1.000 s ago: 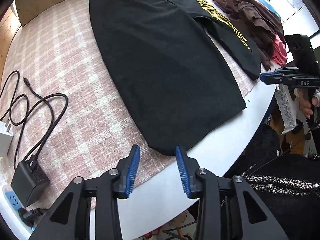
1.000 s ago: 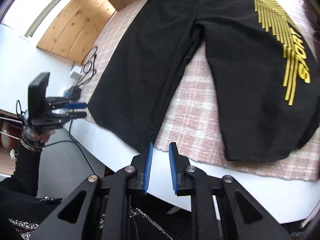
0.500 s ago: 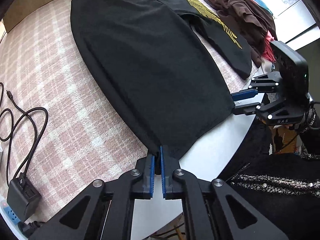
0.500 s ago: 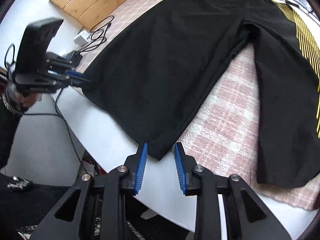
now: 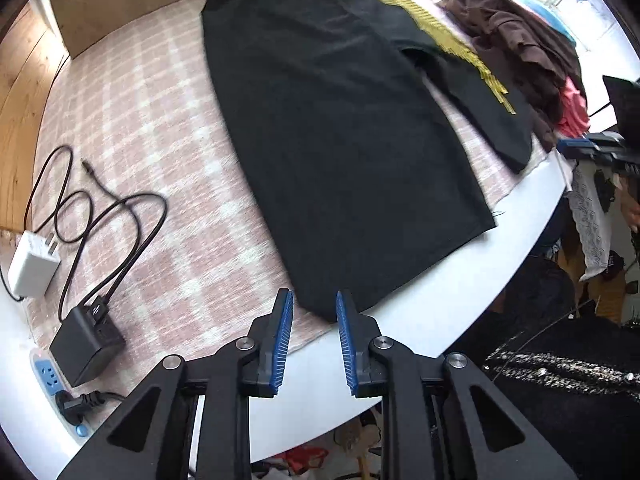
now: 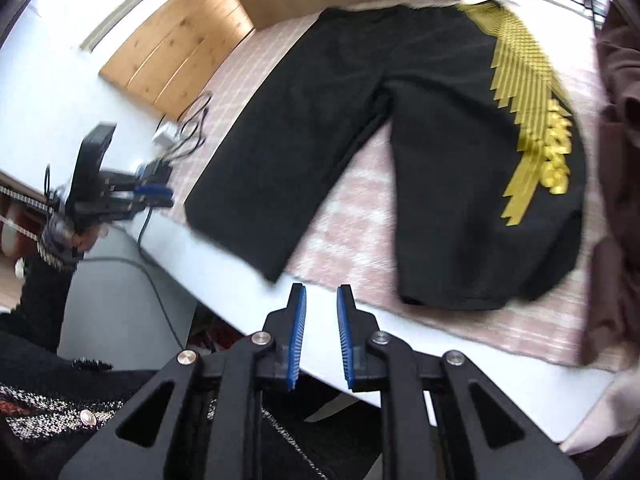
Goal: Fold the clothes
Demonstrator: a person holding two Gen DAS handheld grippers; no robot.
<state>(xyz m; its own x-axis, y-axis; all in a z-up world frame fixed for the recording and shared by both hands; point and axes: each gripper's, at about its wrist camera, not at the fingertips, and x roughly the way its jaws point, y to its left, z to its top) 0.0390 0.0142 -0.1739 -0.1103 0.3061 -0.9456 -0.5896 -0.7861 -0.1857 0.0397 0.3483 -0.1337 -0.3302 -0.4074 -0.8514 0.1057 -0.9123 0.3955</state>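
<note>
Right now, black shorts (image 5: 344,128) spread flat on the pink checked cloth (image 5: 152,168), both legs reaching toward the near table edge, waistband at the far end. Left gripper (image 5: 311,312) spread wide, nothing pinched, poised just short of the hem corner of one leg. Right gripper (image 6: 321,304) likewise parted and empty, hanging just off the hem corner of that same leg, over bare white table (image 6: 224,264).

Best approach, by the look of it: come in low along the table, take each hem corner deep enough to catch both fabric layers, close firmly, then lift both corners level so the leg carries over without skewing.

From the left wrist view only: charger cable (image 5: 100,216), white plug (image 5: 34,260) and black adapter (image 5: 86,346) left of the shorts, plus a heap of brown clothes (image 5: 516,44) to their right. From the right wrist view only: the full yellow graphic (image 6: 532,120) down the other leg, and the gap of cloth between the two legs.
</note>
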